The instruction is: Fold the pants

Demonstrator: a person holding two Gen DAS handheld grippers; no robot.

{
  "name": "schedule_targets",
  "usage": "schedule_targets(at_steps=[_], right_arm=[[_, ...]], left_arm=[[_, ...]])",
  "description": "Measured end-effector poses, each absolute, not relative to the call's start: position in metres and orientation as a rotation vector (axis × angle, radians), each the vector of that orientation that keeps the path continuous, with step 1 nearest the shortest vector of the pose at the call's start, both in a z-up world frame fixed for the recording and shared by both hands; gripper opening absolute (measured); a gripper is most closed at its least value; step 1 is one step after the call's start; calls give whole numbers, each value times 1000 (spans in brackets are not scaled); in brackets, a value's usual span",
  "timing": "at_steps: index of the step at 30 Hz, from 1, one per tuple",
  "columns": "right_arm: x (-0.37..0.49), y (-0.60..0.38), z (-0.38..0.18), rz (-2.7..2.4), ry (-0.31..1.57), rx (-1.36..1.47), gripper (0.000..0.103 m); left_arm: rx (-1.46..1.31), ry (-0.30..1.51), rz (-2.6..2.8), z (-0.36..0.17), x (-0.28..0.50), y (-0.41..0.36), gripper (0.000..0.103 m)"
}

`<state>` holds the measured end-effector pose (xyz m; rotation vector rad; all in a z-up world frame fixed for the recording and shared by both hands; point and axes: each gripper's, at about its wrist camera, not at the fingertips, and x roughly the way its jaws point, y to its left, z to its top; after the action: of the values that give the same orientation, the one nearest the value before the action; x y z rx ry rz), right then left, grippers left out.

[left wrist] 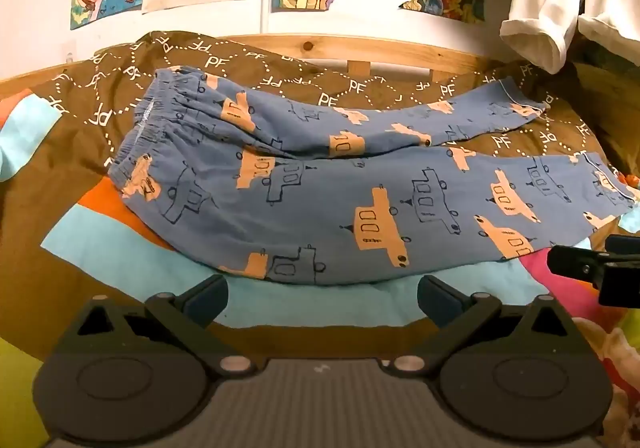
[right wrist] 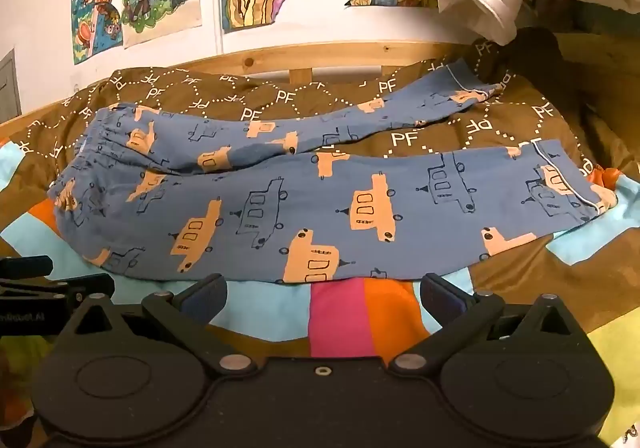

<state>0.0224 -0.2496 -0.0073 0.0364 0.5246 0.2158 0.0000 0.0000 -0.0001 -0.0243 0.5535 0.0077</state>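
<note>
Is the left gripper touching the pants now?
Apart. In the left wrist view, the left gripper stands open, and a strip of light blue bedcover shows between its fingertips and the near edge of the pants.

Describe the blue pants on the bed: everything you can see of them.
The pants are blue, soft-looking woven cloth printed with tan and outlined cars. They lie unfolded on a brown patterned blanket, gathered elastic waistband at the left, both legs running right and splaying apart. White piping trims the cuffs. The far leg is creased and narrower. Neither open hand-held gripper touches them.
</note>
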Motion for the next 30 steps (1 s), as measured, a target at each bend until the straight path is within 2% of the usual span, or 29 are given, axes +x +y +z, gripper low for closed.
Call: schedule_targets(at_steps=[30], right_arm=[[24, -248, -7, 217, 518, 42, 102]], left_arm=[[-22, 576, 38, -2, 4, 4, 103]])
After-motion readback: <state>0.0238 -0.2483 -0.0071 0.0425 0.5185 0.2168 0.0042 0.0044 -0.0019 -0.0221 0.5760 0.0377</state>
